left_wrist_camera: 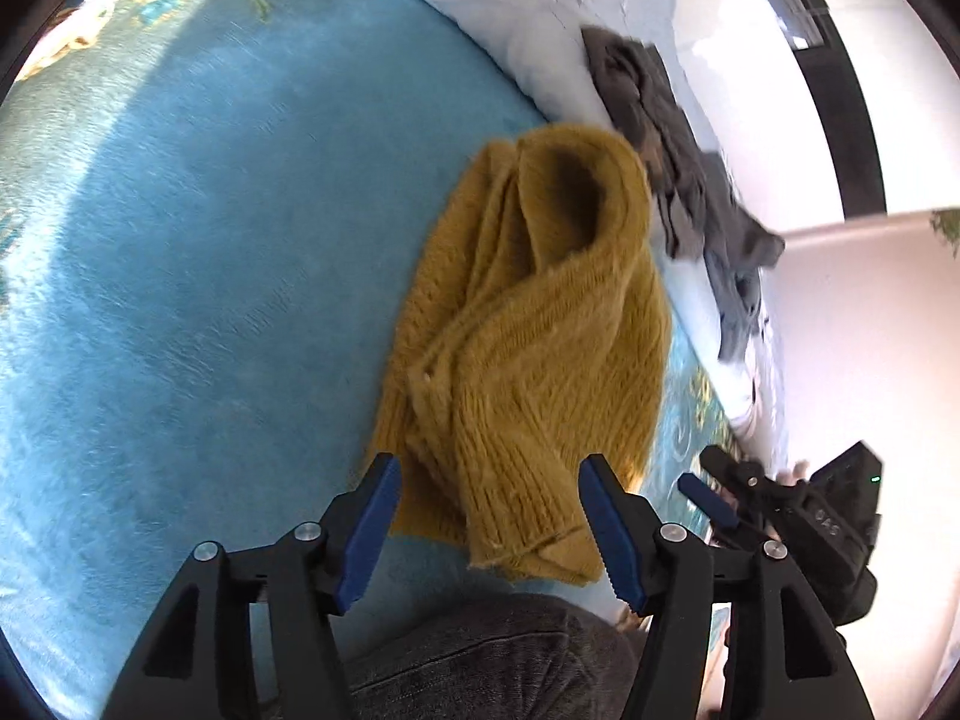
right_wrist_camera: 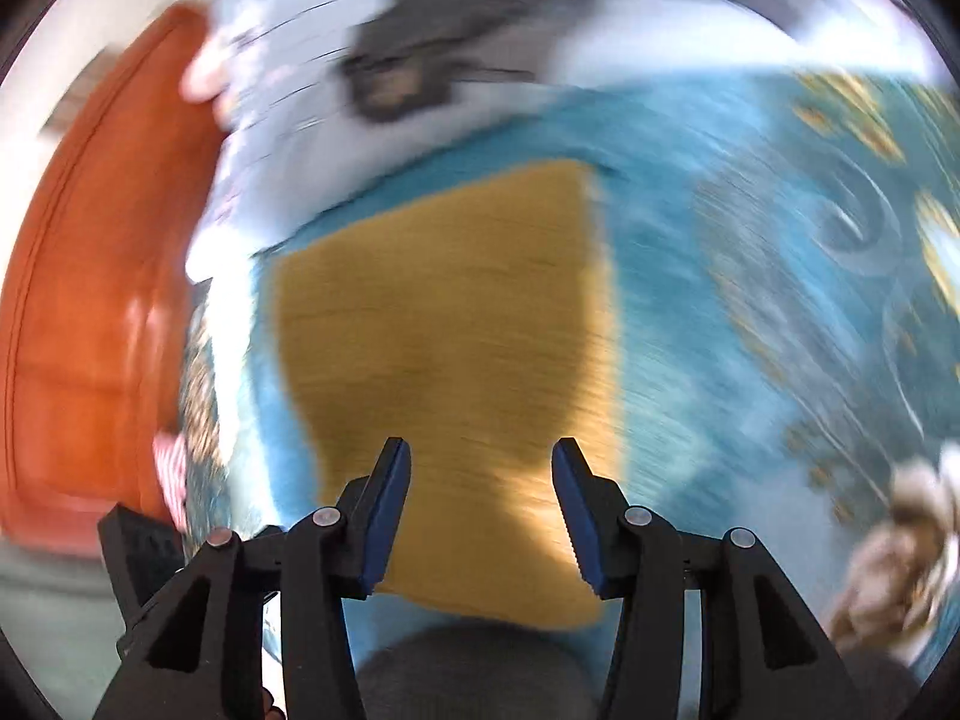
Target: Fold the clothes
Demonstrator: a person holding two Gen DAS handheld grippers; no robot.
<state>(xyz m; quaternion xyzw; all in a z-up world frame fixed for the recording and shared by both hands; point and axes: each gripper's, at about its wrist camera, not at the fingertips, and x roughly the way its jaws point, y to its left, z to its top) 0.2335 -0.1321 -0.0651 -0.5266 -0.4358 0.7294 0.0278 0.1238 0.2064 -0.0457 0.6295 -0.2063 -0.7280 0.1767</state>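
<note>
A mustard knitted sweater (left_wrist_camera: 528, 330) lies bunched and partly folded on a blue fleece blanket (left_wrist_camera: 210, 300). My left gripper (left_wrist_camera: 489, 474) hovers over the sweater's near end with its jaws open, and the pads do not press the knit. My right gripper (left_wrist_camera: 714, 480) shows at the right edge of the left wrist view, beside the sweater. The right wrist view is badly motion-blurred. There the sweater (right_wrist_camera: 450, 312) reads as a flat yellow patch, and the right gripper (right_wrist_camera: 480, 450) stands open above its near edge with nothing gripped.
A dark grey garment (left_wrist_camera: 660, 138) lies on white bedding (left_wrist_camera: 540, 6) beyond the sweater. An orange surface (right_wrist_camera: 90, 300) runs along the left of the right wrist view. A beige crumpled item (right_wrist_camera: 900, 546) sits at the lower right. A person's knee in dark fabric (left_wrist_camera: 480, 654) is below the grippers.
</note>
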